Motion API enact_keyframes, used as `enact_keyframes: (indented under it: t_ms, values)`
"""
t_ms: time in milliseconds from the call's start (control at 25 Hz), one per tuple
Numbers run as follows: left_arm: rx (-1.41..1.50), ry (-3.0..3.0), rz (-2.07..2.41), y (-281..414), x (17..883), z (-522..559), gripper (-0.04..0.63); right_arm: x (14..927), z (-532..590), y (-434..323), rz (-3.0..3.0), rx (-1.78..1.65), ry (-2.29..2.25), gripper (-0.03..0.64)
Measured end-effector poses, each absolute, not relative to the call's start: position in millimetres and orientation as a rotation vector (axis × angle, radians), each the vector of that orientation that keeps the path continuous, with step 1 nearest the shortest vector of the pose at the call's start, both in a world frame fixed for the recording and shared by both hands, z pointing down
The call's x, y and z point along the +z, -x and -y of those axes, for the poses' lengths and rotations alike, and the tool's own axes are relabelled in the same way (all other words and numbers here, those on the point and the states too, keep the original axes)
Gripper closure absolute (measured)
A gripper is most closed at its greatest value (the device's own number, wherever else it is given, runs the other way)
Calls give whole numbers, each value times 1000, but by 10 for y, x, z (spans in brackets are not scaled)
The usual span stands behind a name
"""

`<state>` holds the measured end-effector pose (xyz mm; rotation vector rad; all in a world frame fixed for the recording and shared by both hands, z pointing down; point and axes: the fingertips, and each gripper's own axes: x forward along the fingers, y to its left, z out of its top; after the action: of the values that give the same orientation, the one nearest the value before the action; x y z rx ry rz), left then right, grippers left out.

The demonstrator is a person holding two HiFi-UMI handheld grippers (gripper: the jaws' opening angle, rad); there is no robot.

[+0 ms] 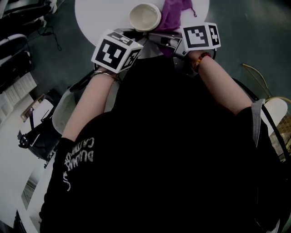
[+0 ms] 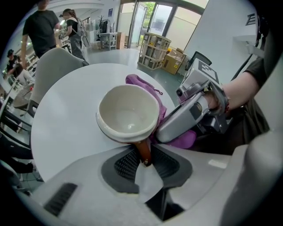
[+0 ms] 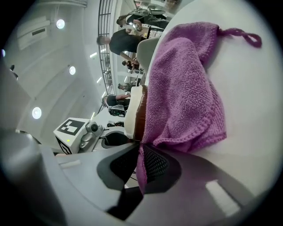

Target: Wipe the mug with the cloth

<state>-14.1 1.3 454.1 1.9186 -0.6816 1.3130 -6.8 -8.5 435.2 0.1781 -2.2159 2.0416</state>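
A white mug [image 2: 128,112] with a brown outside stands on the round white table [image 2: 66,128], and its brown handle [image 2: 144,152] is pinched between the pads of my left gripper [image 2: 144,160]. A purple cloth [image 3: 185,92] lies against the mug's far side and drapes onto the table. My right gripper [image 3: 139,170] is shut on a fold of that cloth. In the right gripper view the mug [image 3: 134,112] shows edge-on just left of the cloth. From the head view the mug [image 1: 144,17] and the cloth [image 1: 175,11] sit at the table's near edge, just beyond both marker cubes.
Two people [image 2: 42,28] stand beyond the table at the back left. A grey chair [image 2: 55,66] is pushed against the table's far side. Wire carts [image 2: 154,49] and cardboard boxes [image 2: 173,61] stand by the glass doors. A dark bag [image 1: 38,136] lies on the floor to my left.
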Motion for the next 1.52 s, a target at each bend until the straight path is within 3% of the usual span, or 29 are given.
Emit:
enact_keyframes:
  t_ms: [480,1000,1520]
  values:
    - [1270,-1932,710,121,4443,97,515,4342,161,-98,2107,2072,-281,589]
    - [1190,-1956,782,274,4445,84,514,3348,386,101,2437,2343,156,591]
    - [1187,-2039,893,377,4547,-20,506,2885,460,120,2647,2152,223,591]
